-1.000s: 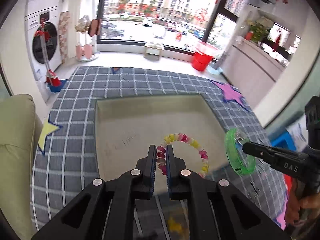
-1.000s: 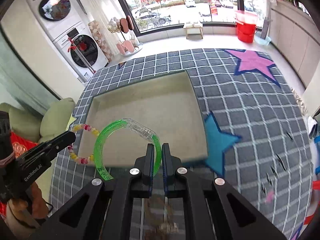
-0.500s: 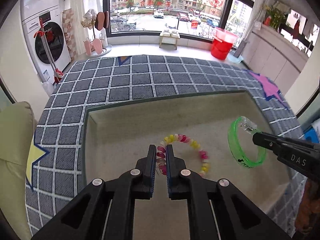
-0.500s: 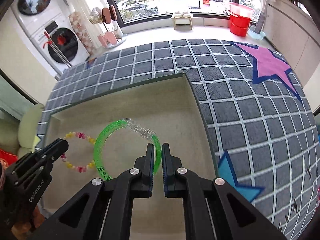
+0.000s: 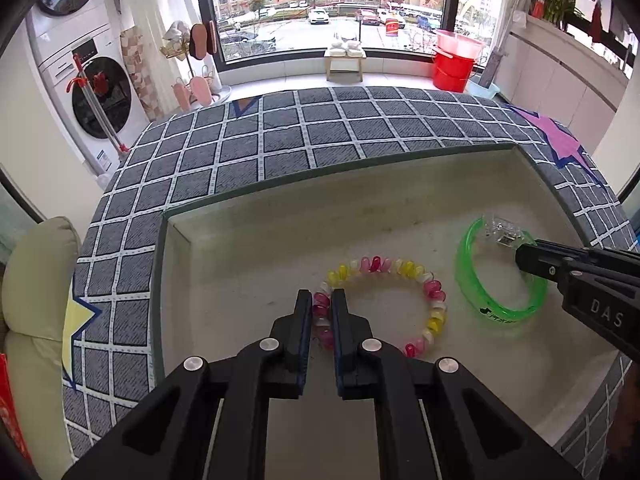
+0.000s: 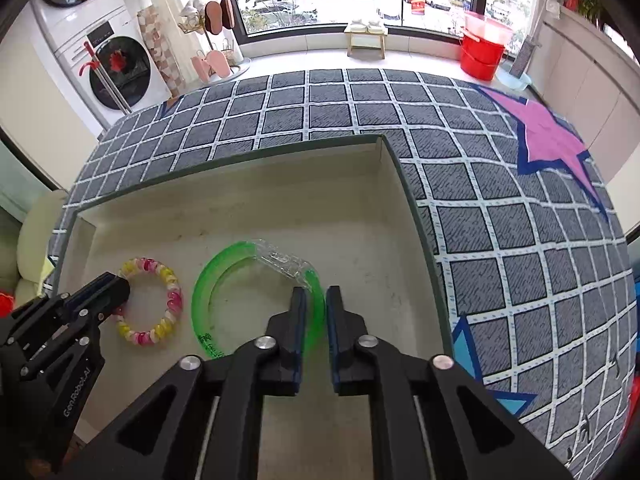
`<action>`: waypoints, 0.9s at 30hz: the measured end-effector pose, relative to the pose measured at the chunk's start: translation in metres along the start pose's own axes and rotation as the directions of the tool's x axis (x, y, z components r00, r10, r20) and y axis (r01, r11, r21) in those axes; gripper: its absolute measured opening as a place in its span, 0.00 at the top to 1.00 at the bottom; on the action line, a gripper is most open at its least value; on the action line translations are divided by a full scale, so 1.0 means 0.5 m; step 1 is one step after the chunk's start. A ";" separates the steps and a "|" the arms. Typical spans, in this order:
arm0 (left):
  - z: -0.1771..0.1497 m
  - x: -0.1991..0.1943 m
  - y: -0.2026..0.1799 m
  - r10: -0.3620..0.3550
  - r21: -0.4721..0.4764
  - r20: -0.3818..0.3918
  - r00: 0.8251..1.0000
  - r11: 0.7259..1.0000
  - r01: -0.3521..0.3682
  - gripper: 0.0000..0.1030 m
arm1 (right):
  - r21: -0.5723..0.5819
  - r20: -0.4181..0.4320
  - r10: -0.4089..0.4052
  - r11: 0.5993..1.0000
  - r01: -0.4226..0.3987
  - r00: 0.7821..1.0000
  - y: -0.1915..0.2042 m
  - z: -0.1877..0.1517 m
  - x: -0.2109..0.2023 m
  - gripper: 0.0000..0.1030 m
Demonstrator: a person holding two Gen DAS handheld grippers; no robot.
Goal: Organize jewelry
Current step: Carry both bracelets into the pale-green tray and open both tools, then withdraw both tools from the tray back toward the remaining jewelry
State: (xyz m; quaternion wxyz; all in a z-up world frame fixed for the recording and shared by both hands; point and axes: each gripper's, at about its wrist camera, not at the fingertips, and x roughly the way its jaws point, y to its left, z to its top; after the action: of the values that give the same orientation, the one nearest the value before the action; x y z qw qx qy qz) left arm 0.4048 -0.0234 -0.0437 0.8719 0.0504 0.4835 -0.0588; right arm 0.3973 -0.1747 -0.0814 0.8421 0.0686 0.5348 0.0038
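Inside tray (image 5: 400,184); left tool (image 5: 322,300) pinches beaded bracelet (image 5: 400,270); right tool (image 6: 316,298) pinches green bangle (image 6: 224,260)

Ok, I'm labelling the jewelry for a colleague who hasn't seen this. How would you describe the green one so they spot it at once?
Look inside the shallow beige tray on the checked cloth. Two rings lie there: the green bangle is the translucent smooth band with a clear clasp, pinched by the right tool. Its neighbour, the spiral bracelet, is coiled pink, yellow and white.

Glossy translucent green bangle (image 6: 208,280), shiny beaded bracelet (image 5: 400,276), possibly felt-lined matt tray (image 6: 360,220), woven mat (image 6: 500,240)
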 end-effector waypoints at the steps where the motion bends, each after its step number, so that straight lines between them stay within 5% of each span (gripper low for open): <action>1: -0.001 -0.002 0.003 0.002 -0.003 0.003 1.000 1.000 -0.002 0.78 | 0.014 -0.001 0.015 1.000 -0.015 1.000 -0.003 -0.001 -0.003 0.60; 2: 0.000 -0.005 0.005 -0.002 -0.005 0.007 1.000 1.000 0.002 0.78 | 0.025 0.004 0.024 0.999 -0.024 1.000 -0.008 -0.001 -0.005 0.49; 18: 0.001 -0.077 0.018 -0.022 -0.027 0.091 0.996 0.999 0.025 0.77 | 0.146 0.107 0.178 0.970 -0.192 0.978 -0.061 -0.027 -0.117 0.42; 24: -0.030 -0.151 0.030 -0.051 -0.048 0.153 0.987 0.997 0.059 0.76 | 0.147 0.135 0.224 0.959 -0.243 0.965 -0.061 -0.062 -0.166 0.22; 25: -0.036 -0.159 0.031 -0.060 -0.051 0.153 0.986 0.996 0.068 0.65 | 0.144 0.141 0.232 0.957 -0.252 0.962 -0.060 -0.069 -0.175 0.22; 26: -0.046 -0.168 0.034 -0.072 -0.060 0.147 0.987 0.995 0.081 0.03 | 0.141 0.146 0.238 0.956 -0.258 0.960 -0.059 -0.076 -0.185 0.22; 27: -0.054 -0.173 0.039 -0.068 -0.079 0.152 0.986 0.994 0.081 0.00 | 0.142 0.149 0.241 0.955 -0.262 0.959 -0.060 -0.082 -0.190 0.21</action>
State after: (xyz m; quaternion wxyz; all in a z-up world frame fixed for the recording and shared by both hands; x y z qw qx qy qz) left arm 0.3395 0.0043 0.0162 0.9041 -0.0093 0.4208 -0.0743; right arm 0.3176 -0.2075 -0.0164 0.8595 0.2036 0.4644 0.0636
